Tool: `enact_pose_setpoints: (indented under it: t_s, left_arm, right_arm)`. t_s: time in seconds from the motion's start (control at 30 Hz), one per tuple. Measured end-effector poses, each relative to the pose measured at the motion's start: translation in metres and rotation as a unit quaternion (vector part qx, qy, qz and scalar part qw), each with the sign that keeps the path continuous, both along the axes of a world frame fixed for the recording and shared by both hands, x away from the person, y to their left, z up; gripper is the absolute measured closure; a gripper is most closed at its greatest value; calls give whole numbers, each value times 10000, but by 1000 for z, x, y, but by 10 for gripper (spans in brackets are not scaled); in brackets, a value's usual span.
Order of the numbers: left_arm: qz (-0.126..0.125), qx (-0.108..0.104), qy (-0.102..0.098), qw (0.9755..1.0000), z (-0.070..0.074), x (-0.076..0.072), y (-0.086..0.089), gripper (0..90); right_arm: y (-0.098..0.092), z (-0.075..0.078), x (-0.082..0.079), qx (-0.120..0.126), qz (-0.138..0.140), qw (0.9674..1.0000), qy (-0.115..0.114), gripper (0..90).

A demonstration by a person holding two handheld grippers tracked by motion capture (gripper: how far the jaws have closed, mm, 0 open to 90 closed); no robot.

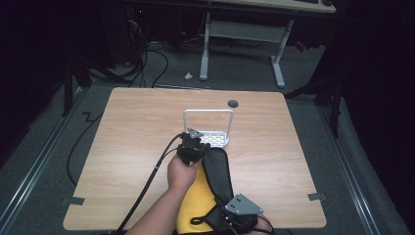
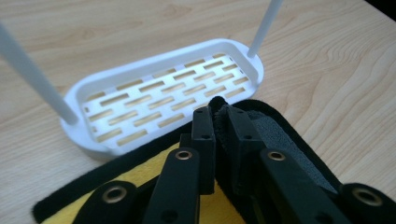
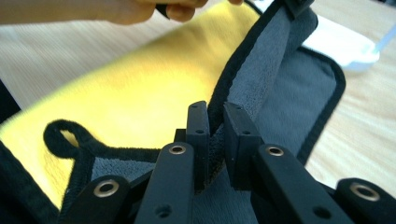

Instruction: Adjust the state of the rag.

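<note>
Both tongs pinch the black-edged yellow towel [image 1: 198, 198]: the left tongs [image 2: 219, 109] grip its far edge beside the white slotted rack [image 2: 163, 95], the right tongs [image 3: 215, 122] its near edge at the surface's [image 1: 132, 147] six o'clock.

Left forearm: I am reaching it in from the bottom edge, angled up toward the table's middle.
Left hand [image 1: 182, 172]: I am wrapping it around the gripper's body from behind.
Left gripper [image 1: 192, 146]: I am pointing it forward and down, jaws pinching a cloth edge [image 2: 223, 108].
Right gripper [image 1: 238, 215]: I am holding it low by the near edge, grey plate up, jaws clamping the cloth's edge.
</note>
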State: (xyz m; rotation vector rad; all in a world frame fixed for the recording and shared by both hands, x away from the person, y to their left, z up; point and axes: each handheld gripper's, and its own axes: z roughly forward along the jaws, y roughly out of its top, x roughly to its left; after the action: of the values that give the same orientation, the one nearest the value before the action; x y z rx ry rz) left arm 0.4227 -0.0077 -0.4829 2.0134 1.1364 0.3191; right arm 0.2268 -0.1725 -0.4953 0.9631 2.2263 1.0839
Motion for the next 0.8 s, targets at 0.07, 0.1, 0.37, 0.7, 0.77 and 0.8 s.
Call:
enact_pose_setpoints:
  t_s: [0.07, 0.1, 0.37, 0.7, 0.77, 0.8]
  left_arm:
    - [-29, 40, 44, 10000, -2, 1, -6, 820]
    - [-32, 37, 47, 10000, -4, 1, -9, 818]
    - [-278, -254, 44, 9993, -9, -2, -26, 739]
    - [-520, -723, -157, 9959, 1, -14, -21, 496]
    - [-563, -794, -152, 9951, 2, -17, -15, 487]
    - [-572, -790, -142, 9951, 2, -19, -13, 485]
  right_arm:
    - [-4, -2, -1, -8, -31, 10000, 47, 814]
    - [-5, -3, -1, -13, -56, 10000, 68, 811]
    - [-19, -7, -4, 36, -307, 9994, 162, 719]
    - [-38, 0, -1, 274, -651, 9975, 16, 694]
    - [-39, 0, 0, 293, -684, 9972, 18, 698]
    - [-39, -1, 1, 281, -687, 9972, 23, 698]
